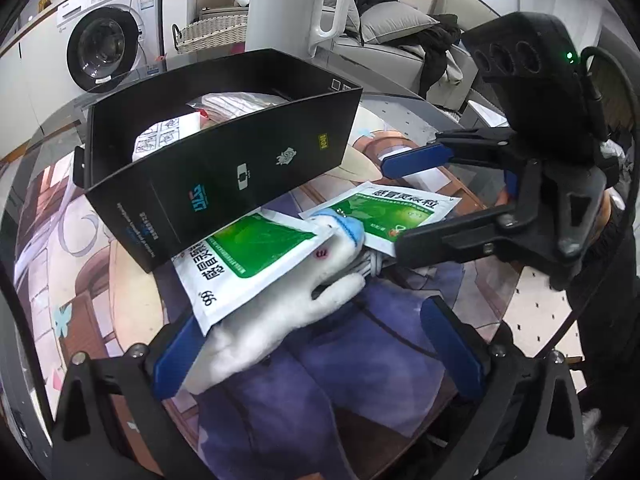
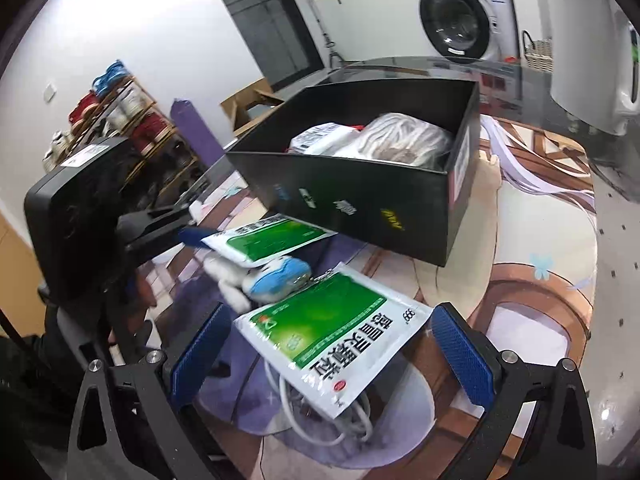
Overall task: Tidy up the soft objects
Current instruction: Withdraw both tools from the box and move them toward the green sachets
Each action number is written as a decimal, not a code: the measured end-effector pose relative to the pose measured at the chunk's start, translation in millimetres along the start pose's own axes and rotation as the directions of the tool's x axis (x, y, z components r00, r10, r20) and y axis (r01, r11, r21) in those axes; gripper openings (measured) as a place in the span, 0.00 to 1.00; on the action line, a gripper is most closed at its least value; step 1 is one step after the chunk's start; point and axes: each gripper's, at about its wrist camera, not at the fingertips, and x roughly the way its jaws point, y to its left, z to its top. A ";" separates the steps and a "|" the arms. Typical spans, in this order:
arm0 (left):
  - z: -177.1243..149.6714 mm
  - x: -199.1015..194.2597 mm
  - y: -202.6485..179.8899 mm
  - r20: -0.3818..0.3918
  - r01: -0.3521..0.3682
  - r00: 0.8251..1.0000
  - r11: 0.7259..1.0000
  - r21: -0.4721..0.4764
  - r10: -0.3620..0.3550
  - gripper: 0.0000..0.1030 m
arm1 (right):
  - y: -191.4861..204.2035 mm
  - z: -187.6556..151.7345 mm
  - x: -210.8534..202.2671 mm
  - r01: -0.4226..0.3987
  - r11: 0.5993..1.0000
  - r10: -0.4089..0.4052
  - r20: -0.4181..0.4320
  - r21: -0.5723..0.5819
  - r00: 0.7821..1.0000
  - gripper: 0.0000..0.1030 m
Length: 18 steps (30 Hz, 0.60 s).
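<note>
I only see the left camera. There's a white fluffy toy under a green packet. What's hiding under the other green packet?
Observer: In the right wrist view, a coil of white cable pokes out from under the second green packet.
Operator: Does the toy have a blue bit?
Observer: Yes, the plush toy has a rounded blue and white end, lying between the two packets.
Operator: What's in the black box? I barely see inside.
Observer: The black box holds a clear bag of pale rope-like bundles and a white packet.
Operator: Is the right gripper grabbing anything?
Observer: No, the right gripper is open, its fingers either side of the second packet.
</note>
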 end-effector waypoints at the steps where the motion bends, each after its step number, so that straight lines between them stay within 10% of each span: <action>1: -1.3 -1.5 -1.6 -0.006 0.013 1.000 1.000 0.012 -0.013 1.00 | 0.1 0.0 1.1 0.019 1.000 -0.019 -0.005 -0.002 1.000 0.99; 11: -7.8 -17.7 -8.9 -0.003 0.041 0.999 0.996 0.080 -0.041 1.00 | -21.2 -1.0 -15.8 0.226 0.974 -0.226 -0.005 0.015 0.974 0.99; 18: -7.0 -27.3 11.4 0.038 0.035 0.999 0.999 0.003 -0.035 1.00 | -18.0 1.4 -10.8 0.190 0.980 -0.190 0.001 0.056 0.982 0.99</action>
